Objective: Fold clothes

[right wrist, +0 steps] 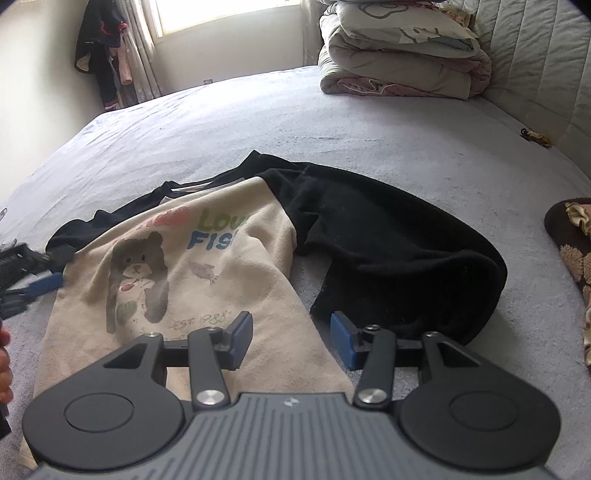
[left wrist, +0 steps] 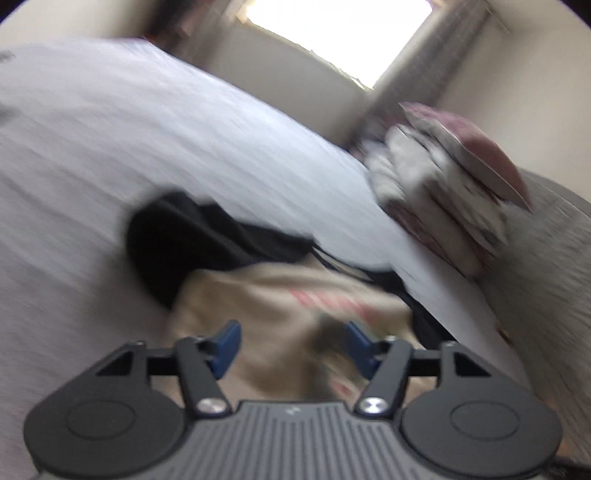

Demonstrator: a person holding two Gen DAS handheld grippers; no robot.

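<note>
- Beige sweatshirt with black sleeves and a bear print (right wrist: pixel 207 280) lies face up on the pale lilac bed sheet (right wrist: pixel 258 122). Long axis runs from hem, nearest the right wrist camera, to black collar at the far end, toward the window (right wrist: pixel 225 14).
- Print reads upright from the hem side; bear at left of chest, coloured lettering above and right of it.
- Black right-hand sleeve (right wrist: pixel 406 254) spreads outward, then curls back toward the hem; its cuff end lies just beside the right gripper.
- Right gripper (right wrist: pixel 291 336): jaws spread wide, blue pads apart, holding nothing. It hovers over the hem's right edge; contact with the cloth cannot be told.
- Left gripper (left wrist: pixel 291 343): jaws spread, nothing pinched, beige cloth showing between the pads. Left wrist view heavily blurred. In the right wrist view this gripper sits at the sweatshirt's left edge, near the other black sleeve.
- Folded stack of grey and pink bedding (right wrist: pixel 399 55) rests at the far end of the bed, against the quilted grey headboard (right wrist: pixel 535 66).
- Dark clothes (right wrist: pixel 99 51) hang beside the window curtain.
- Brown patterned cloth (right wrist: pixel 572 251) at the bed's right edge.
</note>
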